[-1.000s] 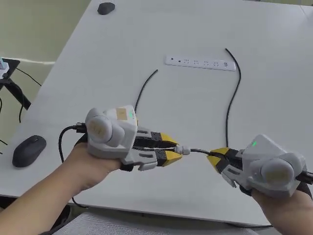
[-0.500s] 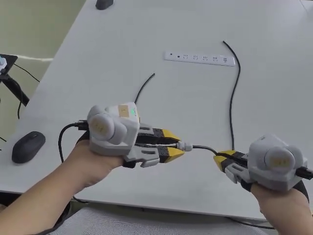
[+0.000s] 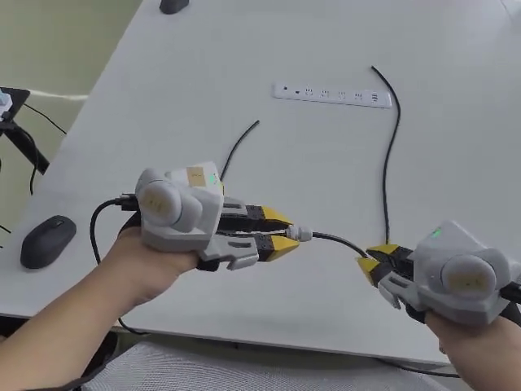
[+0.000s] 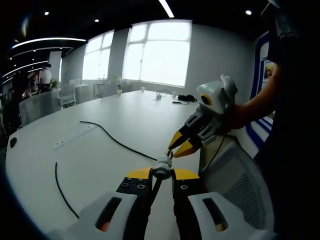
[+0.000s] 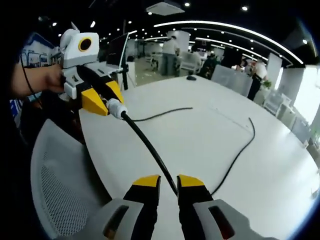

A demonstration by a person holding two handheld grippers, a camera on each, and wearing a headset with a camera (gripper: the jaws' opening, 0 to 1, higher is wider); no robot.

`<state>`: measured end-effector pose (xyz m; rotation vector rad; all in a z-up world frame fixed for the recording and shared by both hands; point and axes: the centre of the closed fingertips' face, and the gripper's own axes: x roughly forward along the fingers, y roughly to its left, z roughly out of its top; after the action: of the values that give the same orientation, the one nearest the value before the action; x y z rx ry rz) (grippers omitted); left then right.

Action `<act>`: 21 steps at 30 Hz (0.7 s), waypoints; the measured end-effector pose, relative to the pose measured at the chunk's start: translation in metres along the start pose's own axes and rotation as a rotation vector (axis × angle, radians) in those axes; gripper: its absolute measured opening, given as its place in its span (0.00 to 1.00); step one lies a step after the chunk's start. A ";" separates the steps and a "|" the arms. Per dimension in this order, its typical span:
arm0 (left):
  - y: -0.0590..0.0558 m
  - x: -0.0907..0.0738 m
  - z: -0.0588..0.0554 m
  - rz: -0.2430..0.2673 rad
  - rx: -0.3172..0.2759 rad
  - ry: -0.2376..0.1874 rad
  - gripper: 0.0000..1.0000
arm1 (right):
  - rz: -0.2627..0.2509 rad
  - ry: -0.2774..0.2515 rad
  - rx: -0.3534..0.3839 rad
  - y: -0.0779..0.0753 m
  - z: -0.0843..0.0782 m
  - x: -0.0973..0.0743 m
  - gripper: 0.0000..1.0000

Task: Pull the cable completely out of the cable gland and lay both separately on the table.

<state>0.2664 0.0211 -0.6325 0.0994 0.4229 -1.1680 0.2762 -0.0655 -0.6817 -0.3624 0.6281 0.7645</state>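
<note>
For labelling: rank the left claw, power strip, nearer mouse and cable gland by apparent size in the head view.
1. left claw
2. power strip and nearer mouse, about alike; strip lies farther
3. cable gland

White table (image 3: 203,65): power strip (image 3: 332,95) far side; black mouse (image 3: 47,241) near left edge; second mouse (image 3: 172,6) far edge.

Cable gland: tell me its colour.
The cable gland is pale grey, almost white; the right gripper view shows it best.
</note>
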 end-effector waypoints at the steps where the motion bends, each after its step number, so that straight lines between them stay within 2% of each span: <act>1: 0.001 0.000 -0.001 0.000 -0.001 0.001 0.15 | 0.006 -0.006 -0.028 0.004 0.007 -0.001 0.12; 5: 0.000 0.003 -0.004 -0.007 -0.004 0.009 0.15 | 0.006 -0.023 -0.177 0.016 0.031 0.001 0.13; 13: -0.001 0.009 -0.005 -0.020 0.009 0.027 0.15 | 0.022 -0.022 -0.353 0.039 0.047 0.011 0.11; 17: -0.001 0.009 -0.007 -0.022 0.021 0.039 0.15 | 0.041 -0.023 -0.365 0.044 0.051 0.015 0.07; 21: 0.000 0.009 -0.010 -0.019 0.021 0.044 0.15 | 0.034 -0.017 -0.399 0.044 0.052 0.018 0.04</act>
<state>0.2672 0.0159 -0.6449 0.1394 0.4516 -1.1908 0.2739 0.0005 -0.6570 -0.7113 0.4642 0.9261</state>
